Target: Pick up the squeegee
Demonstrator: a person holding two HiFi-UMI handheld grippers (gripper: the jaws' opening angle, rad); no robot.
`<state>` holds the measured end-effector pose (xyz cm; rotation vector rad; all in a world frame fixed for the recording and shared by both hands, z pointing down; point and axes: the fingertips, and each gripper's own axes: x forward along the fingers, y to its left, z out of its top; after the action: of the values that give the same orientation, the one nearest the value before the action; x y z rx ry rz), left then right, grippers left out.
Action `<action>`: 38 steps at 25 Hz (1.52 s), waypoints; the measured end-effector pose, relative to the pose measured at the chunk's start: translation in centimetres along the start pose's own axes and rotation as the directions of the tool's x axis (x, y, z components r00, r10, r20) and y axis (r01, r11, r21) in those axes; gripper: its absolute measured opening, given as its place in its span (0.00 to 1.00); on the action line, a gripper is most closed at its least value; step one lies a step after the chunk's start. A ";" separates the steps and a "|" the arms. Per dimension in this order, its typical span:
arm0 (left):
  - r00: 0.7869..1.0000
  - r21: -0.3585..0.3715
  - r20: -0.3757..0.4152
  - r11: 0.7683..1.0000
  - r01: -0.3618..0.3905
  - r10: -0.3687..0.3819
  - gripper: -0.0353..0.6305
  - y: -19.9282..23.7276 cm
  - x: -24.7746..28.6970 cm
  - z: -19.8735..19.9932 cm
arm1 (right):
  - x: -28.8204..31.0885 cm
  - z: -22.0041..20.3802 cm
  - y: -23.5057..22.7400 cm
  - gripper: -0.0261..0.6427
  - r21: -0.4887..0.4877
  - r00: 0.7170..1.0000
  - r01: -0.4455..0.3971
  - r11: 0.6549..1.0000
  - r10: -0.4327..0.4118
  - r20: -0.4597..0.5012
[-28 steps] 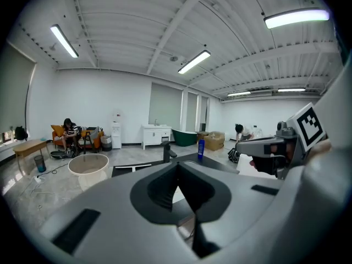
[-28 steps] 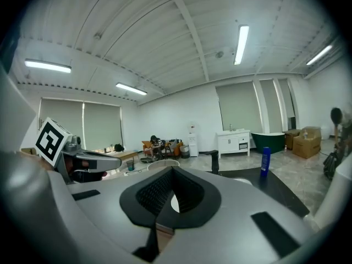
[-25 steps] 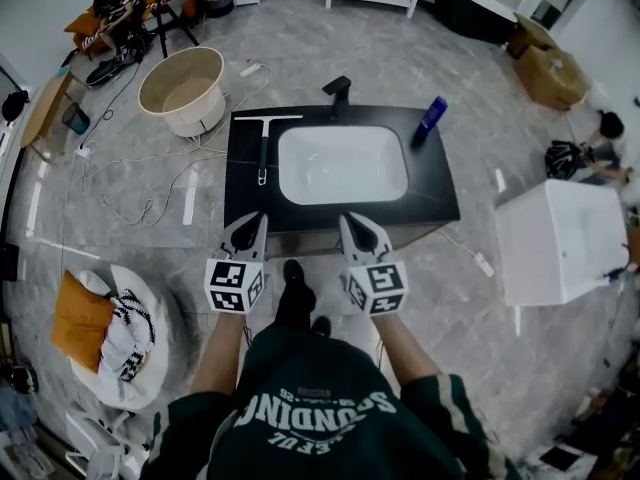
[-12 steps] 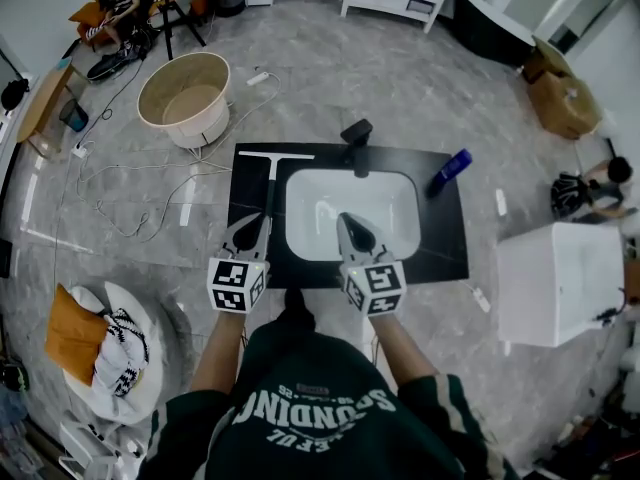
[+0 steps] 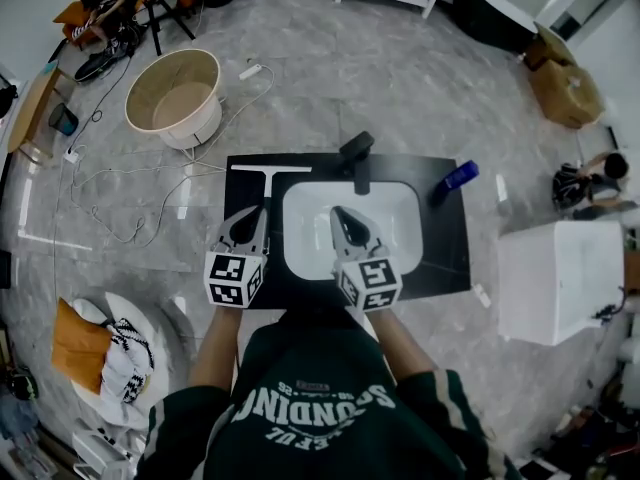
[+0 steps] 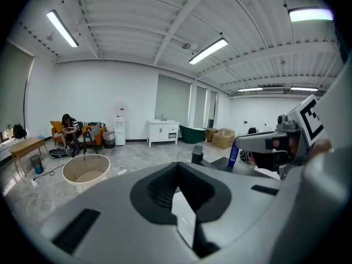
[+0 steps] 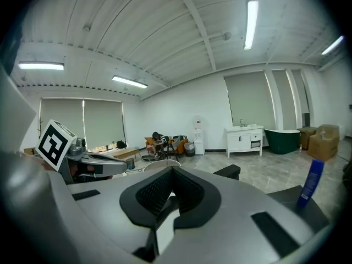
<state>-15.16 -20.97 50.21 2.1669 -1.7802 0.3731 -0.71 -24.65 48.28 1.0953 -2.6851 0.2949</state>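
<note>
Head view: 1 squeegee (image 5: 270, 170), 2 tools (image 5: 249, 220) (image 5: 341, 215)

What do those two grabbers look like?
Both the left gripper and right gripper are grey with black pointed jaws, and each carries a white cube with black square markers. The sleeves are dark green.

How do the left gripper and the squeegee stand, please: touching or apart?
Cannot tell. In the head view the left gripper overlaps the handle end of the squeegee; its own view shows only shut, empty jaws.
</note>
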 end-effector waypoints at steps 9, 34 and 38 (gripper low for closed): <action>0.998 -0.022 -0.016 0.998 -0.066 0.066 0.06 0.6 2.0 0.5 | 2.3 0.5 -1.9 0.04 -0.025 0.997 -0.073 0.997 0.073 -0.028; 0.965 -0.081 -0.219 0.983 -0.167 0.146 0.25 1.2 1.8 -8.1 | 3.2 -2.8 -1.5 0.04 -0.007 0.984 -0.142 0.990 0.140 -0.110; 0.957 -0.098 -0.261 0.983 -0.154 0.124 0.25 0.6 2.4 -10.2 | 3.0 -4.0 -1.9 0.04 0.005 0.982 -0.134 0.991 0.133 -0.135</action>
<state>-15.35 -19.16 60.53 1.8270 -1.7659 0.5389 -0.94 -26.91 53.19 0.8620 -2.6408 0.3728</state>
